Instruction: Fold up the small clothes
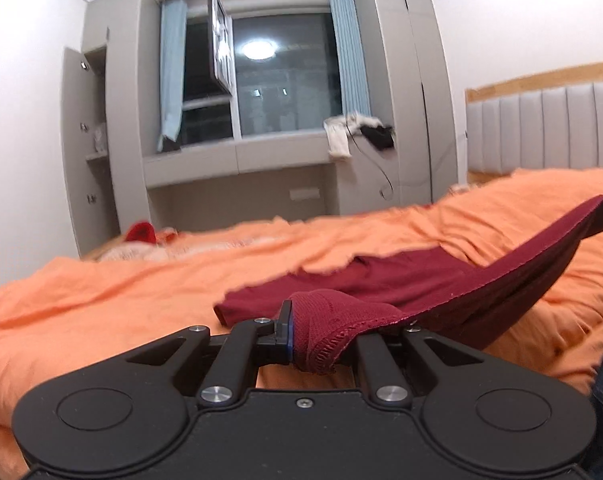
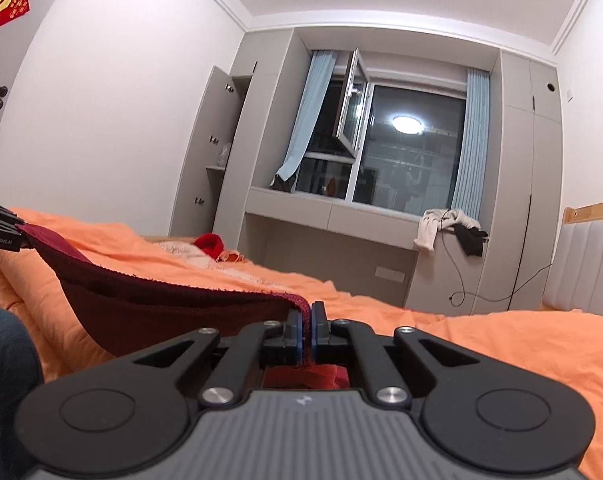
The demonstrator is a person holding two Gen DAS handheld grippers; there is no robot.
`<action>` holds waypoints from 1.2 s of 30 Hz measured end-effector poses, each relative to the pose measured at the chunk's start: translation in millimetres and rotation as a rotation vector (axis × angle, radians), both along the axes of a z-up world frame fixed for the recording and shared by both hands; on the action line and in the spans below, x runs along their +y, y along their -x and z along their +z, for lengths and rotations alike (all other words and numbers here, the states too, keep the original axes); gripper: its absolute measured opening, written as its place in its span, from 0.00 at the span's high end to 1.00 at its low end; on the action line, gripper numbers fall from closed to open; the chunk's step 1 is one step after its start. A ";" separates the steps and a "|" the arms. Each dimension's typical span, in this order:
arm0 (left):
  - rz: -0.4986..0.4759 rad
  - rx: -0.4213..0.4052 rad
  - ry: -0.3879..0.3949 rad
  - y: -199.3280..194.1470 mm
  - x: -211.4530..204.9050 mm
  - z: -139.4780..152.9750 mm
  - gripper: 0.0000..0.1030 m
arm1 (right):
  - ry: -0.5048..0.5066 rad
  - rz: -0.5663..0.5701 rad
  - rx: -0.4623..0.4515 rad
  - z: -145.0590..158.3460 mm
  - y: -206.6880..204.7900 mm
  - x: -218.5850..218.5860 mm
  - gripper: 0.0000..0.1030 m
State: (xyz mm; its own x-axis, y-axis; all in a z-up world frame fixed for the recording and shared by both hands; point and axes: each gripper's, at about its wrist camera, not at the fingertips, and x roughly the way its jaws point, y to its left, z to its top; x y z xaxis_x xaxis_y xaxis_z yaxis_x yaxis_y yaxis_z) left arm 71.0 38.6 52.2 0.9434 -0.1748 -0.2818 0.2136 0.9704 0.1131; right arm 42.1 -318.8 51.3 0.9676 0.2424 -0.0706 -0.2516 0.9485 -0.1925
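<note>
Maroon garment (image 1: 401, 284), a small knit piece of clothing, hangs stretched between two hand-held grippers above a bed. The left gripper (image 1: 313, 332) has its jaws pressed together on one bunched corner of the hem, the ribbed edge spilling over its right finger. The right gripper (image 2: 306, 334) pinches the opposite corner, a thin fold of cloth clamped flat between its blue-edged pads (image 2: 299, 332). Between the two grips the top edge runs as a taut band, and the rest of the cloth sags below it. In the left wrist view the lower part of the garment trails onto the orange bedspread (image 1: 101, 300); how much of it rests there is hard to tell.

Outward from the grippers, the rumpled bedspread covers the whole bed. A red item (image 2: 209, 245) lies at its far side. Beyond stand grey built-in cabinets and a dark window (image 2: 413, 152) with pale blue curtains, and some light and dark clothes (image 2: 453, 228) are draped on the ledge below it. A padded grey headboard (image 1: 549, 128) is on the right.

This looks like the spreading step: both corners are held and the piece is lifted, not yet folded. The next move probably calls for lowering it flat onto the bedspread, keeping the edge stretched so no wrinkles set.
</note>
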 end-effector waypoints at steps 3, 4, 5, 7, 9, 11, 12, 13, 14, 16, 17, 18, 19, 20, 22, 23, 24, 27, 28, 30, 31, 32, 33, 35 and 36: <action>-0.017 0.084 0.034 2.1 3.1 -7.3 0.90 | 0.015 0.006 0.038 -7.6 0.8 -0.1 0.96; -0.020 0.105 0.036 3.8 3.9 -11.2 0.90 | 0.020 0.008 0.052 -10.0 1.0 0.1 0.96; -0.021 0.124 0.031 5.1 4.3 -16.0 0.90 | 0.027 0.012 0.067 -12.6 1.8 0.4 0.96; -0.021 0.159 0.026 5.8 6.7 -23.5 0.90 | 0.049 0.021 0.091 -17.5 4.1 1.4 0.96; -0.022 0.184 0.044 4.1 10.4 -26.1 0.90 | 0.068 0.029 0.103 -20.4 4.2 2.9 0.96; -0.023 0.196 0.093 -2.4 14.4 -22.2 0.90 | 0.079 0.036 0.104 -19.4 -0.9 3.9 0.96; -0.026 0.195 0.122 -6.9 15.9 -17.9 0.90 | 0.080 0.039 0.098 -16.4 -6.2 5.1 0.96; -0.030 0.188 0.155 -12.9 17.7 -11.9 0.90 | 0.080 0.041 0.091 -13.9 -10.7 6.2 0.96; -0.034 0.176 0.175 -19.8 17.4 -5.3 0.90 | 0.078 0.043 0.077 -8.9 -18.6 7.1 0.96; -0.032 0.140 0.202 -36.8 16.3 9.7 0.90 | 0.084 0.045 0.050 1.5 -39.7 8.5 0.96; -0.030 0.127 0.212 -47.1 14.9 18.7 0.90 | 0.086 0.043 0.040 6.3 -51.5 8.0 0.96; -0.028 0.118 0.215 -59.6 14.2 26.9 0.90 | 0.079 0.039 0.034 13.1 -67.4 7.4 0.96; -0.019 0.113 0.212 -74.9 13.7 35.0 0.90 | 0.065 0.038 0.034 19.1 -83.0 5.5 0.96; -0.006 0.110 0.205 -91.1 12.4 42.2 0.89 | 0.046 0.038 0.039 26.0 -101.8 3.2 0.96; 0.020 0.114 0.190 -128.2 11.1 51.5 0.89 | 0.019 0.038 0.052 37.0 -144.6 -0.6 0.96; 0.028 0.120 0.186 -145.4 10.2 55.2 0.88 | 0.013 0.037 0.062 40.1 -164.4 -2.8 0.96; 0.033 0.134 0.185 -165.5 10.7 57.9 0.88 | 0.008 0.034 0.072 40.9 -181.2 -4.8 0.96; 0.067 0.178 0.213 -224.0 12.6 56.5 0.88 | -0.004 0.018 0.115 39.5 -236.1 -4.9 0.96; 0.077 0.192 0.220 -243.7 12.4 52.7 0.88 | -0.003 0.014 0.130 36.6 -253.8 -4.1 0.96; 0.090 0.220 0.230 -274.9 12.9 45.1 0.88 | 0.006 0.002 0.157 28.1 -282.3 -2.5 0.96; 0.097 0.238 0.239 -290.9 12.7 38.9 0.88 | 0.005 -0.005 0.172 22.1 -294.9 -2.6 0.96; 0.102 0.253 0.247 -304.4 12.6 33.0 0.88 | -0.001 -0.008 0.191 15.9 -308.6 -2.7 0.96; 0.106 0.267 0.257 -315.8 13.7 26.9 0.88 | -0.011 -0.011 0.212 8.4 -324.1 -3.1 0.96; 0.119 0.293 0.274 -335.5 15.5 13.4 0.87 | -0.029 -0.013 0.243 -5.6 -343.7 -4.3 0.96; 0.125 0.308 0.283 -344.6 16.1 5.9 0.87 | -0.041 -0.011 0.260 -14.5 -355.4 -5.1 0.96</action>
State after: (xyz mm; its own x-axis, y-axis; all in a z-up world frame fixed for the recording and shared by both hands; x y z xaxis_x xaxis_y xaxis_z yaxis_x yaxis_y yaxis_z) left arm 415.6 54.7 58.1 0.8416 -0.1753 -0.5109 0.0743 0.9744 -0.2120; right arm 397.5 -323.8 36.8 0.9207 0.2400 -0.3077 -0.2777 0.9570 -0.0844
